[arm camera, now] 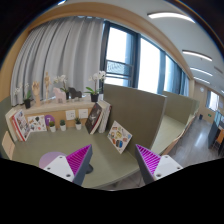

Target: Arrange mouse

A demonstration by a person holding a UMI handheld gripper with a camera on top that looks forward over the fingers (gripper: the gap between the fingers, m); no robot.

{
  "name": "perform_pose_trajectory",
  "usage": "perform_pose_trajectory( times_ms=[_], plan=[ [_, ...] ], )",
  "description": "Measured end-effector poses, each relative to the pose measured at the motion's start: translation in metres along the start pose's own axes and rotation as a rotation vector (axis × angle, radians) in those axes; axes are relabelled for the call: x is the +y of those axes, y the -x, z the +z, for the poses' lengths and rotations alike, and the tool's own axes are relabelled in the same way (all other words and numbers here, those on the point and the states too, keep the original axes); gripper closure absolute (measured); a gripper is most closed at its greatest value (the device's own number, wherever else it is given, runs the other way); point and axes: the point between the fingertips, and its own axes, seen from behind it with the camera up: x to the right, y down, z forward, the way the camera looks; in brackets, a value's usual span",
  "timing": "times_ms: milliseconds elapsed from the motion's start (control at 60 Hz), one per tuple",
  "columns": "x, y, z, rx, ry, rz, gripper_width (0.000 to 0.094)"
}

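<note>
No mouse shows in the gripper view. My gripper (112, 160) is open and empty, its two magenta pads (80, 158) spread wide apart over the near part of a grey-green round table (60, 145). Nothing stands between the fingers. A colourful card (119, 136) stands propped on the table just beyond the fingers.
A low shelf (55, 105) with books, figurines and potted flowers runs behind the table. A grey-green partition (135, 112) and chairs (180, 108) stand beyond it on the right. Curtains (60, 55) and large windows (150, 62) fill the back wall.
</note>
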Motion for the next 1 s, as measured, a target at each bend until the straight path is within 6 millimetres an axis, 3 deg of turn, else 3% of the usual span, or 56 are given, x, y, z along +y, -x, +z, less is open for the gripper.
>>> perform_pose_trajectory(
  times_ms=[117, 200, 350, 517, 733, 883, 1000],
  plan=[
    [0.034, 0.005, -0.004, -0.023, 0.041, -0.043, 0.0080],
    [0.080, 0.015, -0.001, -0.056, 0.088, -0.078, 0.0076],
    [0.143, 0.048, 0.008, -0.152, 0.150, -0.124, 0.0078],
    [0.199, 0.085, 0.035, -0.260, 0.209, -0.150, 0.0073],
    [0.220, 0.129, 0.096, -0.415, 0.245, -0.131, 0.0074],
    [0.224, 0.140, 0.154, -0.439, 0.268, -0.157, 0.0073],
    [0.223, 0.153, 0.186, -0.465, 0.292, -0.160, 0.0068]
  ],
)
